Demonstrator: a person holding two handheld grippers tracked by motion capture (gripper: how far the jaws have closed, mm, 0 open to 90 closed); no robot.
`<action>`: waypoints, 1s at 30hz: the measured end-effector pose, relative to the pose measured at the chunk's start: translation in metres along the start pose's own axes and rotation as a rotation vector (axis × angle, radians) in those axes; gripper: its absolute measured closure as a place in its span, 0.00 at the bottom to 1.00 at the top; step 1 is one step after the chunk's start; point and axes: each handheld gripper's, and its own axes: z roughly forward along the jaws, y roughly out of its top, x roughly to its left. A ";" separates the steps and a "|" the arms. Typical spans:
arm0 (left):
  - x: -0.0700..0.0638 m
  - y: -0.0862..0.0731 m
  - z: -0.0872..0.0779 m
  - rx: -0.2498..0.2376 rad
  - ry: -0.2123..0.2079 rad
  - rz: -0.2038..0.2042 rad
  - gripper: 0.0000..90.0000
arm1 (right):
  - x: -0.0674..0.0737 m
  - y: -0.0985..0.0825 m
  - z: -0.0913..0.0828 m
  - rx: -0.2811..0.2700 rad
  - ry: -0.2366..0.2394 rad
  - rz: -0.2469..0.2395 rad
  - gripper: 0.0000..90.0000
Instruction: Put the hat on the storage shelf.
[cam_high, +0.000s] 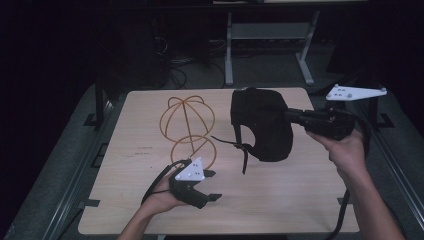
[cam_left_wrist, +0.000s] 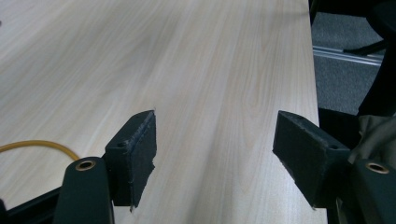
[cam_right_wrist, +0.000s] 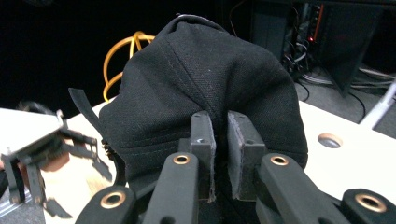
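Note:
My right gripper (cam_high: 289, 116) is shut on the fabric of a black cap (cam_high: 262, 125), holding it over the right half of the table with its strap (cam_high: 241, 149) dangling. In the right gripper view the jaws (cam_right_wrist: 220, 122) pinch the cap (cam_right_wrist: 201, 79) close together. A yellow wire stand (cam_high: 187, 125) made of round hoops stands upright left of the cap, also seen as the stand (cam_right_wrist: 122, 51) behind it. My left gripper (cam_high: 214, 185) rests low near the front edge, open, with only bare wood between its jaws (cam_left_wrist: 215, 144). A bit of the yellow wire (cam_left_wrist: 42, 145) lies beside it.
The pale wooden table (cam_high: 280, 200) has bare surface at the front right and far left. A round hole (cam_right_wrist: 329, 139) sits in the tabletop near the cap. Beyond the far edge stand a grey metal frame (cam_high: 270, 35) and floor cables (cam_high: 175, 65).

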 end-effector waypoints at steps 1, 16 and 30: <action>-0.001 -0.001 0.002 0.004 -0.003 0.005 0.33 | 0.001 0.004 0.002 -0.003 0.004 0.000 0.90; -0.005 -0.007 0.011 0.047 -0.013 0.024 0.31 | 0.014 0.048 0.034 0.009 0.053 -0.037 0.90; -0.008 -0.007 0.012 0.055 -0.017 0.040 0.31 | 0.039 0.089 0.069 0.020 0.112 -0.091 0.90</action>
